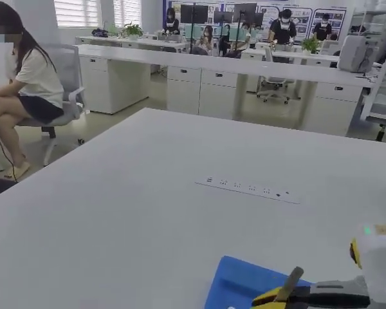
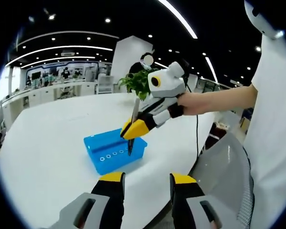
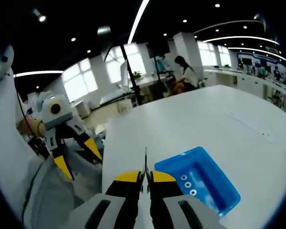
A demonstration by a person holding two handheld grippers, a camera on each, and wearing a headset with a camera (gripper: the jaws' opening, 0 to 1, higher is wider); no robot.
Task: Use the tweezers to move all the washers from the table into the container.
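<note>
White table top (image 1: 148, 212) was noted as broad and mostly bare, with a power strip (image 1: 248, 188) set into it well beyond the work. Near the person's edge a shallow blue container (image 3: 218, 190) was seen, unbraced by anything. The left gripper (image 2: 148, 179) was held off to the side, well apart from the container, with its jaws spread and nothing between them. The right gripper (image 3: 146, 177) was poised above the container, its jaws pressed together on the tweezers (image 2: 130, 145), whose tips were pointed down over the tray floor. A row of washers (image 3: 188, 185) was seen lying inside the container; none could be made out on the bare table, though such small parts might be missed. Three risks were judged. The light container could be shoved toward the edge if the tips were pushed against its floor or wall, since it was not steadied. The thin tweezers could be twisted or let slip in the jaws. A flat washer could be flicked away if it were pinched off-centre.
</note>
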